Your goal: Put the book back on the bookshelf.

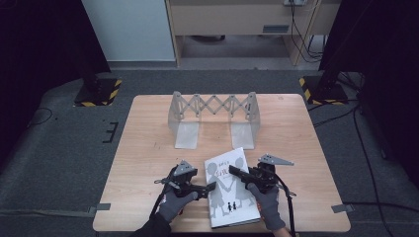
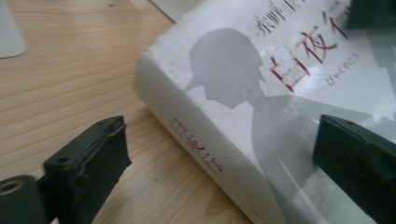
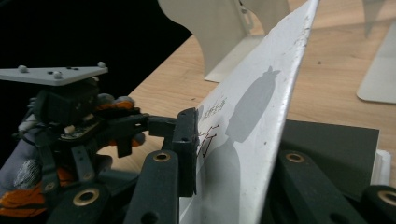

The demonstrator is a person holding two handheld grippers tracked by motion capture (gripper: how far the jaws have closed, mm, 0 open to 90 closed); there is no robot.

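Observation:
A thick white book point(image 1: 228, 195) with grey figure silhouettes on its cover lies near the table's front edge. My left gripper point(image 1: 211, 187) is at the book's left side and stands open. In the left gripper view its jaws point(image 2: 222, 163) straddle the spine point(image 2: 201, 149), one over the bare wood and one over the cover, neither touching. My right gripper point(image 1: 234, 171) reaches in from the book's right. It is shut on the front cover point(image 3: 254, 102), whose thin edge runs up between its jaws point(image 3: 238, 158). The left gripper point(image 3: 79, 126) shows beyond, held by a gloved hand.
An expanding metal book rack point(image 1: 213, 117) with two flat base plates stands at the back middle of the wooden table point(image 1: 143, 148). Its upright point(image 3: 224, 32) rises just past the book. Dark floor and black stands surround the table.

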